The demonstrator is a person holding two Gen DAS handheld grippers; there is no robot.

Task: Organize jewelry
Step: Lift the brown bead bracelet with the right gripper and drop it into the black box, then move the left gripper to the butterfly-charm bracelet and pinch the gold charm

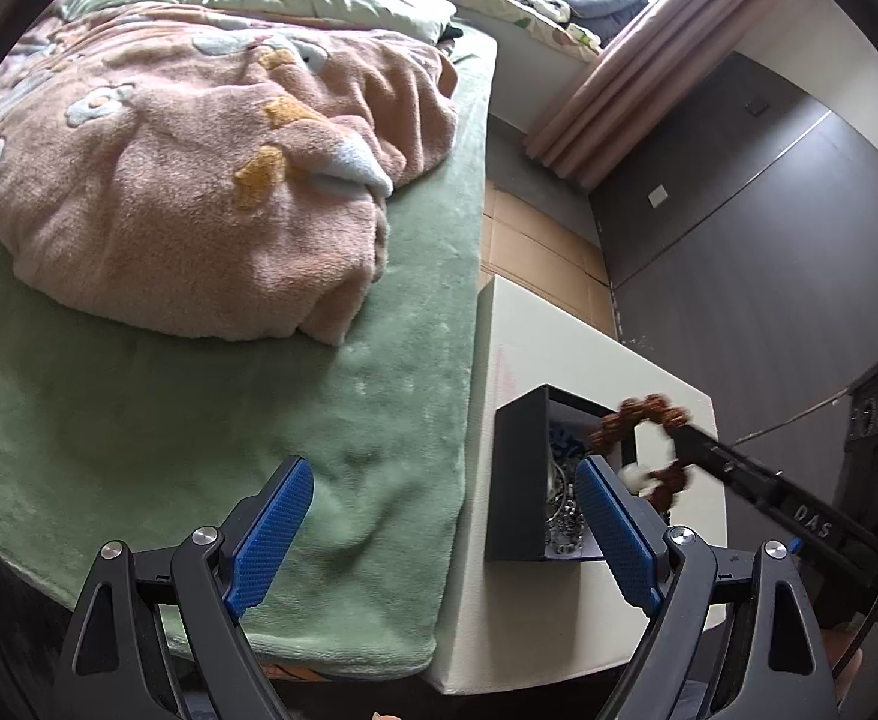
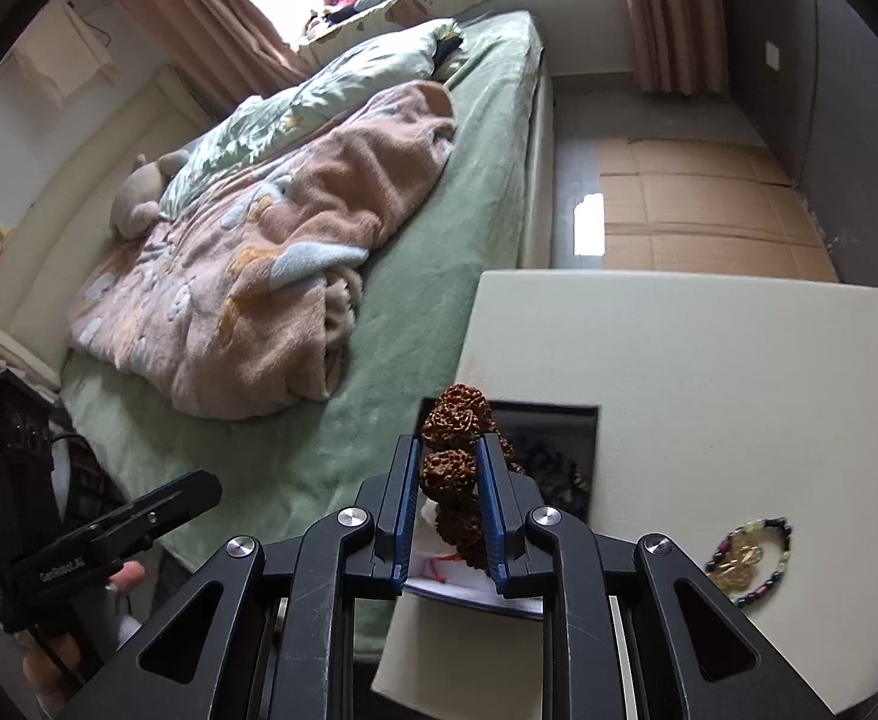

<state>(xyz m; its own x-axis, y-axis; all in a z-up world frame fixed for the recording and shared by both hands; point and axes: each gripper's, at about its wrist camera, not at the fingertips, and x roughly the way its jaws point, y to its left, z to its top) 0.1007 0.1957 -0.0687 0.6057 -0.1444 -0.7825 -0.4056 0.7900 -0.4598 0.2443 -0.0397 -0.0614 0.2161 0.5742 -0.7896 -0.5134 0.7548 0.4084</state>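
Our right tool (image 2: 450, 501) pinches the seed bracelet (image 2: 454, 420) above the black box (image 1: 520, 480).
Knobbly, light, floppy; we grip single beads. Left tool (image 1: 445, 516) spread, empty.

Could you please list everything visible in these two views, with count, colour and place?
Seed-bead bracelet: one, brown, pinched in the right gripper above the box.
Jewelry box: one, black, open, on the table.
Beaded bracelet: one, dark and pale beads, on the table right of the box.
Table: one, white, beside the bed.
Blanket: one, pink, bunched on the bed.
Bed sheet: one, green.
Left gripper: blue pads, open.
Right gripper: blue pads, shut.
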